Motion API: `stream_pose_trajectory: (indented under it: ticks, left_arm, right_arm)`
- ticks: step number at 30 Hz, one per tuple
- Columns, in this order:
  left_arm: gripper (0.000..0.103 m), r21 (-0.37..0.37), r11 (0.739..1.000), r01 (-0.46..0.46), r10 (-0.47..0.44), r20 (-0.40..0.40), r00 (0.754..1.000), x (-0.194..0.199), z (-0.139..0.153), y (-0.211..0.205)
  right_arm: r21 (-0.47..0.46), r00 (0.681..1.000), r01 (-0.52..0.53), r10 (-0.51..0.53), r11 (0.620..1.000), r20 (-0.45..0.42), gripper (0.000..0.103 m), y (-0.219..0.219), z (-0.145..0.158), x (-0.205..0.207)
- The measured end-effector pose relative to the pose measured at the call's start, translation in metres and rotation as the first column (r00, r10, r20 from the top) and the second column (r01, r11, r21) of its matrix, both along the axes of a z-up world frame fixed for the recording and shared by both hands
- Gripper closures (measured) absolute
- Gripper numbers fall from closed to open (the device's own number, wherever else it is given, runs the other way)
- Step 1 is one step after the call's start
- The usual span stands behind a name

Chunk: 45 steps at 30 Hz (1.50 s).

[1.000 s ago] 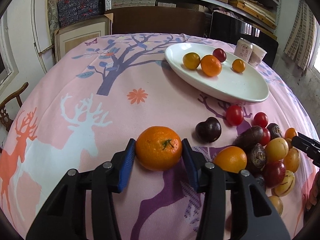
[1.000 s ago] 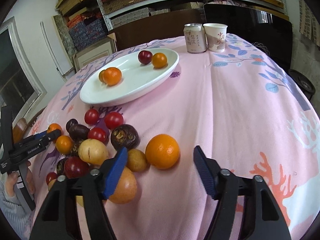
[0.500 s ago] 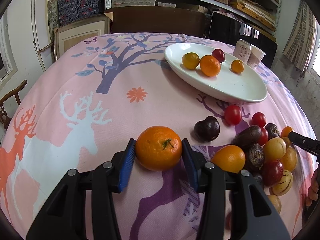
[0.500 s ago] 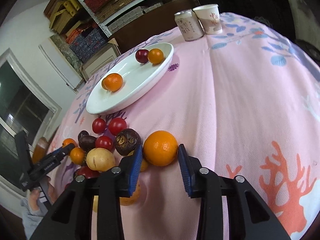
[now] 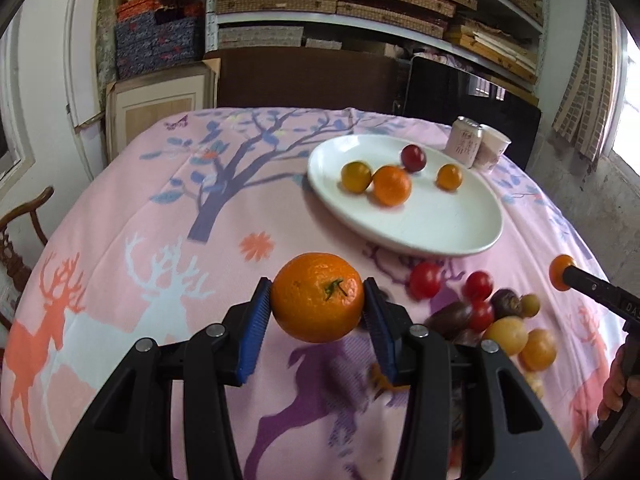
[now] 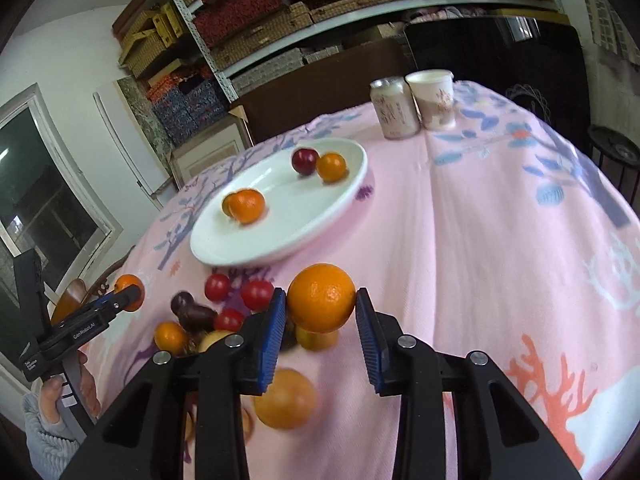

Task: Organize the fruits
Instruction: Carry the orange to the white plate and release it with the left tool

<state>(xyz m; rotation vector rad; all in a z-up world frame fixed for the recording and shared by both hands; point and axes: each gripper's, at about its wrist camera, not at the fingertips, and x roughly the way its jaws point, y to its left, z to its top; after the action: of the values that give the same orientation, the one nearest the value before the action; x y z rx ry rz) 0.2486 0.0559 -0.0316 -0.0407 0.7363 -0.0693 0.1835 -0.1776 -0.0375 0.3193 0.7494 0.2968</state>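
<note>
We see the counter [image 5: 120, 216], pink-clothed, with the white plate [image 5: 452, 232] at 1 o'clock. Left gripper [image 5: 318, 316] pinches a stemmed orange [image 5: 318, 298] at centre. Right gripper [image 6: 320, 320], its jaws just closing, pinches a second orange [image 6: 321, 297] beside the loose fruit pile [image 6: 224, 316].

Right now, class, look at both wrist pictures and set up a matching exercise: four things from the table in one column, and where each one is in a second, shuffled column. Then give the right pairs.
Things:
1. tangerine with a green stem
2. smooth orange
3. dark red plum
4. drink can

Places:
A. on the white plate
B. gripped in the right tongs
C. standing beside the paper cup
D. gripped in the left tongs

Pairs: 1-D, 2-B, 3-A, 4-C
</note>
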Motion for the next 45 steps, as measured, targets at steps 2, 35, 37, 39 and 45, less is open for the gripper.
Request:
stream_pose_trajectory:
  ticks: [2,35,37,39,45]
  left_arm:
    - [0.058,0.007,1.000,0.019,-0.019,0.005,1.000,0.015,0.009,-0.012]
    - [0.029,-0.019,1.000,-0.017,0.016,-0.056,0.998,0.015,-0.019,0.000]
    - [0.029,-0.013,1.000,0.002,-0.002,-0.063,0.998,0.015,-0.022,-0.005]
    - [0.029,0.007,1.000,0.015,-0.014,-0.067,0.998,0.014,-0.027,-0.012]
    - [0.029,0.060,0.997,0.041,-0.036,-0.080,0.996,0.021,-0.037,-0.026]
  right_arm:
    - [-0.019,1.000,-0.014,0.014,1.000,0.023,0.067,0.008,0.016,0.013]
    - [0.021,0.996,0.083,-0.084,0.996,0.042,0.028,-0.003,0.010,0.016]
    - [0.030,0.995,0.091,-0.092,0.995,0.037,0.028,-0.007,0.009,0.015]
    - [0.033,0.995,0.096,-0.096,0.995,0.023,0.028,-0.009,0.006,0.017]
    - [0.020,0.997,0.079,-0.080,0.997,0.017,0.028,-0.003,0.006,0.018]
